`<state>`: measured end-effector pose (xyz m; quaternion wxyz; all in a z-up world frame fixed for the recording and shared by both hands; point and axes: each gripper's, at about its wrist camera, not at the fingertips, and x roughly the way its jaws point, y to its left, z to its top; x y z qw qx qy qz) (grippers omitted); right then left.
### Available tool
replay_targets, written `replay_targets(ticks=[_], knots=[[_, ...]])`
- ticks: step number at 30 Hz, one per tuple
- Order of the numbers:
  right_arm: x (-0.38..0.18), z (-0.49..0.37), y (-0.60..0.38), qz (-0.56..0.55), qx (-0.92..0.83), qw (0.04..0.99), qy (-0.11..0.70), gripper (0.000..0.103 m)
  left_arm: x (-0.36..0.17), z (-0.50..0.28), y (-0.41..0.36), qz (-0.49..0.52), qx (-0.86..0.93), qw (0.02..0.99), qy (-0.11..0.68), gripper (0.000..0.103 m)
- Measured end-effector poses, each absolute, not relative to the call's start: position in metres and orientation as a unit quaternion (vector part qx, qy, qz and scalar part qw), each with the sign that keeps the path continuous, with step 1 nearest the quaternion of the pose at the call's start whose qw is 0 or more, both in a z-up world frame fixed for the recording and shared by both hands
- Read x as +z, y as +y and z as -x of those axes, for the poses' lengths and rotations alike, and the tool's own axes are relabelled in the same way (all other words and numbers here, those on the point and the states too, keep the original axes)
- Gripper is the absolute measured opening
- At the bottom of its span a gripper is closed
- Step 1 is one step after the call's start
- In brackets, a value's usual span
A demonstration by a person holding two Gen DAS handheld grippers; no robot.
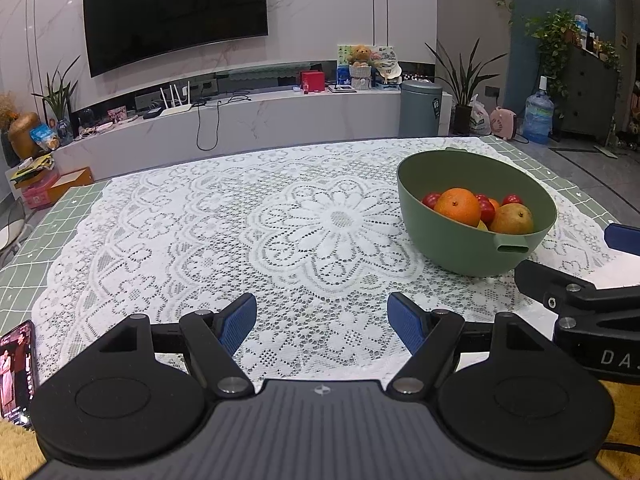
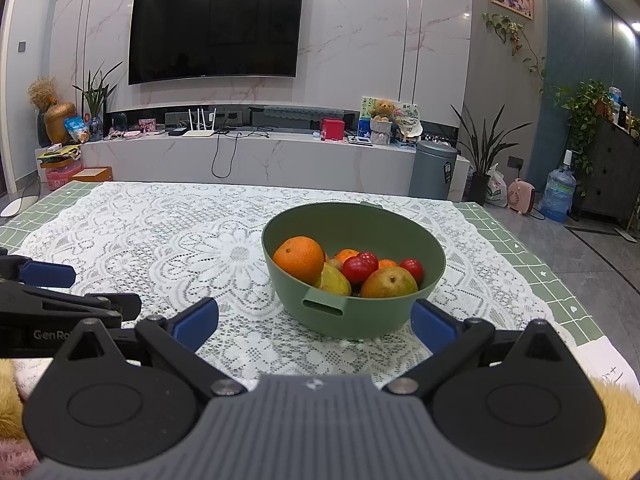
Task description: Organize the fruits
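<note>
The left gripper (image 1: 322, 322) has its blue-padded fingers (image 1: 240, 322) spread wide with nothing between them, only lace beneath. The right gripper (image 2: 314, 324) is likewise released and empty, its blue pads (image 2: 434, 326) apart.

Just beyond the right gripper's tips, slightly right of its centre line, stands a green bowl (image 2: 384, 224) with a slotted handle tab facing the camera. Its near wall sits close to the right-hand pad. In it lie a large orange (image 2: 299, 258), a yellow-green fruit (image 2: 335, 280) partly hidden under it, a brownish-yellow pear (image 2: 390, 282), several small red tomatoes (image 2: 360, 266) and smaller orange fruits behind them. From the left wrist view the bowl (image 1: 452, 248) stands ahead and well to the right of the left fingers, with the right gripper (image 1: 576, 276) in view beside it.

The bowl rests on a white lace cloth (image 2: 180, 240) with a large flower motif, laid over a green checked table cover (image 2: 560, 280). A phone (image 1: 16, 368) with a lit screen lies at the table's near left edge. Behind is a marble-look wall with a dark television (image 2: 216, 30), a long low console (image 2: 248, 156), a grey bin (image 2: 434, 172), potted plants (image 2: 486, 152) and a water jug (image 2: 560, 192).
</note>
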<state>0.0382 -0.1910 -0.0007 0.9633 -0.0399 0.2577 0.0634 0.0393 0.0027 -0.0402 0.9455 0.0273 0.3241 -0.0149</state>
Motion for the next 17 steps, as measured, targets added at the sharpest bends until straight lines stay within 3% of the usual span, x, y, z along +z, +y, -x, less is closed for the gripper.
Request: replay_targets(ticks=[17], knots=[[-0.002,-0.0382,-0.1908,0.041,0.063,0.963,0.259,0.099,-0.0402,-0.0383,0.0032,-0.019,-0.025,0.946,0.323,0.087]])
